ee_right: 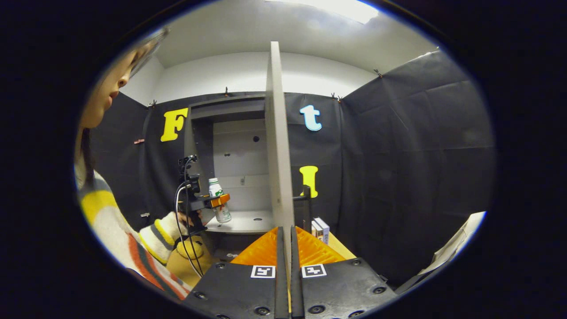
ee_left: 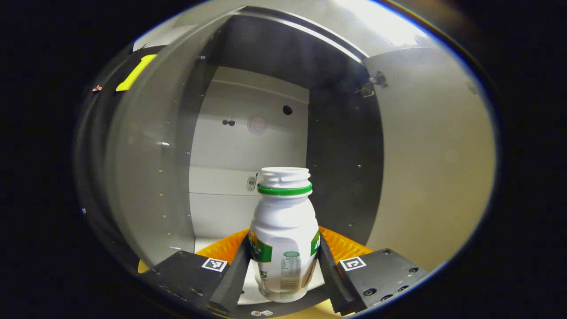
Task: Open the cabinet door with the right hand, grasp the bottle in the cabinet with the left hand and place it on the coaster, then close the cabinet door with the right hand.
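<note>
While the left gripper (ee_left: 283,270) is clamping the bottle (ee_left: 283,230) by its lower body just outside the cabinet (ee_right: 230,146), it should be keeping it upright. The right gripper (ee_right: 285,257) is pinching the open door (ee_right: 278,141) edge, leaving open room between door and cabinet side.

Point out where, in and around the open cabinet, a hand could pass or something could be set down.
The cabinet shelf lies bare right of the bottle, up to the open door. Above the bottle the cabinet interior is open. It is crowded at the cabinet's left opening, where the left gripper clamps the bottle, and beyond the door by small boxes.
</note>
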`<state>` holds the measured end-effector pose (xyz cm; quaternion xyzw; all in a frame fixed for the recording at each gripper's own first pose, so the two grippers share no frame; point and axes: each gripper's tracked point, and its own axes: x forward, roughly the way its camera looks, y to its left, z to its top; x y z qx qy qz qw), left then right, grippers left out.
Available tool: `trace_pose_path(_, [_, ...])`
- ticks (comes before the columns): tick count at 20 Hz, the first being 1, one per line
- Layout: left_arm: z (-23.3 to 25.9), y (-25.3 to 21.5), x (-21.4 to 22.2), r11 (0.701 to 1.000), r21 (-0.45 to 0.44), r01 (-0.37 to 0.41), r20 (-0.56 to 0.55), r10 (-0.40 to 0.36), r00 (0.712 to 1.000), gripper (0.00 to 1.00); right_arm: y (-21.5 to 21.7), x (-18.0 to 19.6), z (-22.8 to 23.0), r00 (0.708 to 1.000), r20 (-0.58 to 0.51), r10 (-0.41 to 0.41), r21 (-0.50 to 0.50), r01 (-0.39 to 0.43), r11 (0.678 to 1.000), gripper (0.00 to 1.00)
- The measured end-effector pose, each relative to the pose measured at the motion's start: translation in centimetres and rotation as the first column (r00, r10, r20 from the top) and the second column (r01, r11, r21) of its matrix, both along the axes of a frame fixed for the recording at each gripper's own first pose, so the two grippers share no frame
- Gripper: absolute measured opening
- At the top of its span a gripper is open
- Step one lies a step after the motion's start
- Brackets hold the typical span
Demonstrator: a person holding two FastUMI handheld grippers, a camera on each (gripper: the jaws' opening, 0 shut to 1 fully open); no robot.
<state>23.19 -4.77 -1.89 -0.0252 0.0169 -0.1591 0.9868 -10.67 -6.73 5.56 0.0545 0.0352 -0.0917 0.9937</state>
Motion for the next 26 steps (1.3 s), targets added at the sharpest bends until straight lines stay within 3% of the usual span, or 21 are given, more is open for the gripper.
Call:
trace_pose_path(4, [-0.7, 2.1, -5.1, 1.000, -0.009, 0.014, -0.010, -0.014, 1.000, 0.77, 4.3, 2.5, -0.9, 0.996, -0.038, 0.086, -0.035, -0.088, 0.996, 0.07])
trace_pose_path(6, [-1.5, 3.6, -7.7, 0.999, -0.026, -0.019, -0.033, 0.019, 0.999, 0.77, 7.8, 4.0, -0.7, 0.980, -0.012, 0.199, -0.058, -0.199, 0.978, 0.07])
trace_pose_path(8, [-2.0, 5.3, -10.6, 0.997, -0.012, -0.076, -0.047, 0.076, 0.996, 0.77, 10.7, 5.7, -1.3, 0.943, -0.010, 0.333, -0.040, -0.333, 0.942, 0.11])
trace_pose_path(10, [-2.0, 7.1, -13.7, 0.988, 0.018, -0.156, -0.032, 0.156, 0.987, 0.77, 12.6, 6.5, -2.1, 0.894, -0.014, 0.448, -0.027, -0.448, 0.893, 0.06])
trace_pose_path(13, [-3.3, 8.7, -18.6, 0.956, 0.050, -0.289, -0.023, 0.290, 0.957, 0.77, 13.2, 7.8, -2.5, 0.829, -0.004, 0.560, -0.058, -0.559, 0.827, 0.06])
trace_pose_path(17, [-6.3, 9.5, -23.6, 0.916, 0.057, -0.397, -0.050, 0.400, 0.915, 0.77, 13.5, 11.2, -3.1, 0.815, 0.015, 0.580, -0.096, -0.576, 0.812, 0.06])
trace_pose_path(19, [-7.9, 10.1, -25.4, 0.898, 0.069, -0.434, -0.059, 0.438, 0.897, 0.77, 13.1, 12.0, -4.1, 0.834, 0.021, 0.551, -0.119, -0.545, 0.830, 0.06])
trace_pose_path(23, [-12.4, 10.4, -27.1, 0.896, 0.061, -0.439, -0.067, 0.443, 0.894, 0.77, 13.6, 15.3, -7.1, 0.873, 0.017, 0.487, -0.151, -0.480, 0.864, 0.06])
trace_pose_path(26, [-18.4, 12.1, -29.2, 0.892, 0.019, -0.452, -0.084, 0.452, 0.888, 0.77, 16.0, 17.2, -12.7, 0.866, -0.043, 0.498, -0.218, -0.495, 0.841, 0.06])
